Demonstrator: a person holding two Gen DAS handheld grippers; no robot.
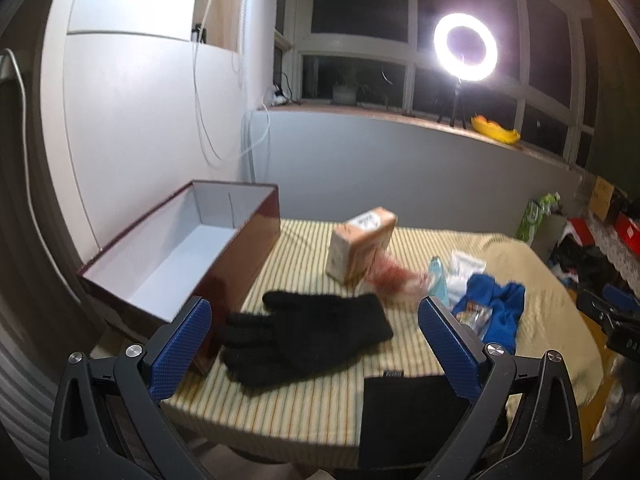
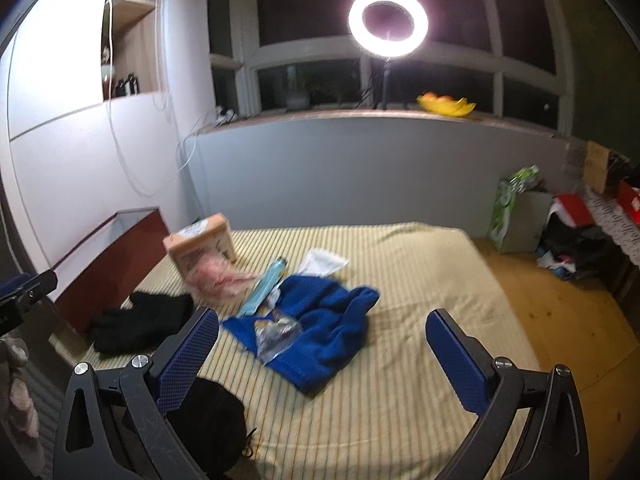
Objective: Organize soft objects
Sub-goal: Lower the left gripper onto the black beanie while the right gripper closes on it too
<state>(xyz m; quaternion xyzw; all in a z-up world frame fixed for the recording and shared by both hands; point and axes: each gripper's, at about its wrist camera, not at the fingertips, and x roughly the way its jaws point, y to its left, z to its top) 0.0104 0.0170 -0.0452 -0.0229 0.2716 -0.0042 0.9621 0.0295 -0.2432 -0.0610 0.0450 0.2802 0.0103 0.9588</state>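
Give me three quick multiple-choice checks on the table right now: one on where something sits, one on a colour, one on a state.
1. Where does the black glove lie?
A. inside the open box
B. on the striped cloth beside the open box
C. on the windowsill

2. What colour is the knitted item near the right gripper?
A. blue
B. red
C. white

3. How does the left gripper stand?
A. shut on the glove
B. shut on nothing
C. open, holding nothing

Answers: 1 B, the glove lies flat on the striped cloth next to the open box. 2 A, its knit is plainly blue. 3 C, the blue pads are wide apart with nothing between them.
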